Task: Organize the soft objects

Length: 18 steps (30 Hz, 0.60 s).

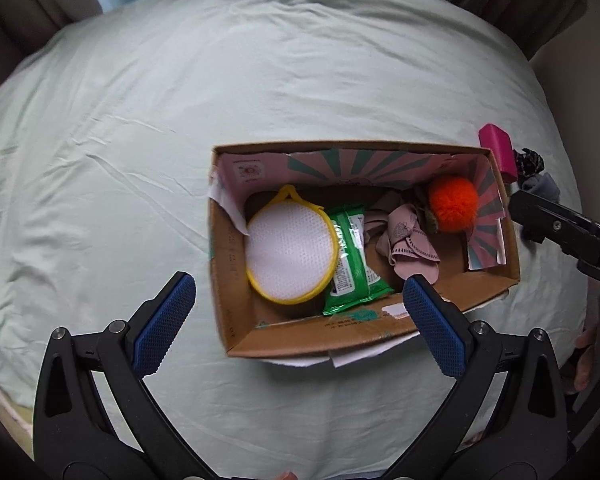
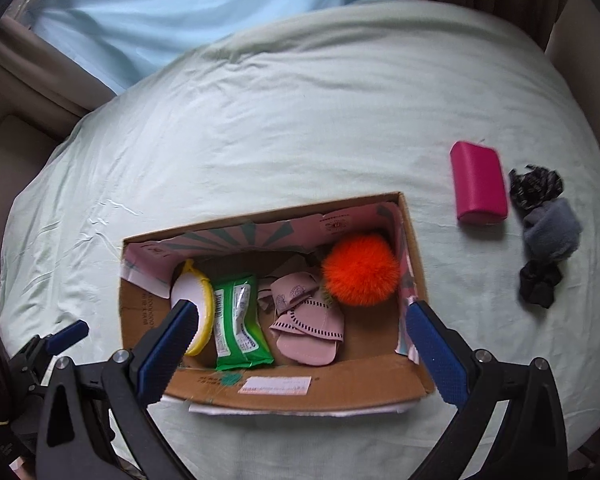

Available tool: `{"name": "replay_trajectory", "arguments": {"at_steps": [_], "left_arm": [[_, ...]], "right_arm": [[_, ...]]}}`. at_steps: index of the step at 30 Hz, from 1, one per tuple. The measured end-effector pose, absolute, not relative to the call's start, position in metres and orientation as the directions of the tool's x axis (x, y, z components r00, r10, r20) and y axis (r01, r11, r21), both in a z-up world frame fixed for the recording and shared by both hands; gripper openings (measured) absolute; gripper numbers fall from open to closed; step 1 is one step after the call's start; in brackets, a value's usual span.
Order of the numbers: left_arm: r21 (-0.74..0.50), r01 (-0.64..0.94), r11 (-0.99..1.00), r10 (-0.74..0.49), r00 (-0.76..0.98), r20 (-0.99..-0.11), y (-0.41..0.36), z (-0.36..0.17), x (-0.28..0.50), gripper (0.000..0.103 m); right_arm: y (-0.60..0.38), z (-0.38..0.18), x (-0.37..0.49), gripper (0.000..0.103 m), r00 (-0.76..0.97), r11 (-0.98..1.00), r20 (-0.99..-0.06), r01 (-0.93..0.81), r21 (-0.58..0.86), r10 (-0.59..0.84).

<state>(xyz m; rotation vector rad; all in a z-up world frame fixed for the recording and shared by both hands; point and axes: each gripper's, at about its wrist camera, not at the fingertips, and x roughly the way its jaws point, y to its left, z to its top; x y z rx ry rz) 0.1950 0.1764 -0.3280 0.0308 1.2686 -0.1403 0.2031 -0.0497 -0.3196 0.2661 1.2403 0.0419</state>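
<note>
Both of your tools stand wide open and empty: the left tool low in its frame over the cardboard box, the right tool likewise. The box on the bed already gathers the mesh pouch, wet wipes pack, pink socks and orange pompom. At the right of the frame, the pink case and dark scrunchies lie loose, likely awaiting you.
</note>
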Motion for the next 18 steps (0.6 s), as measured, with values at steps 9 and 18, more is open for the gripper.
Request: {"name": "replay_trajectory", "arguments": {"at_steps": [9, 18], "left_arm": [[0.004, 0.069, 0.998, -0.026, 0.428, -0.903, 0.182, -0.261, 0.145, 0.103], [0.002, 0.071, 0.998, -0.039, 0.577, -0.816, 0.174, -0.189, 0.083, 0.103]], "right_arm": [[-0.047, -0.256, 0.154, 0.103, 0.431, 0.985, -0.894, 0.055, 0.163, 0.124], [-0.059, -0.176, 0.082, 0.103, 0.598, 0.998, -0.801, 0.030, 0.056, 0.027]]}}
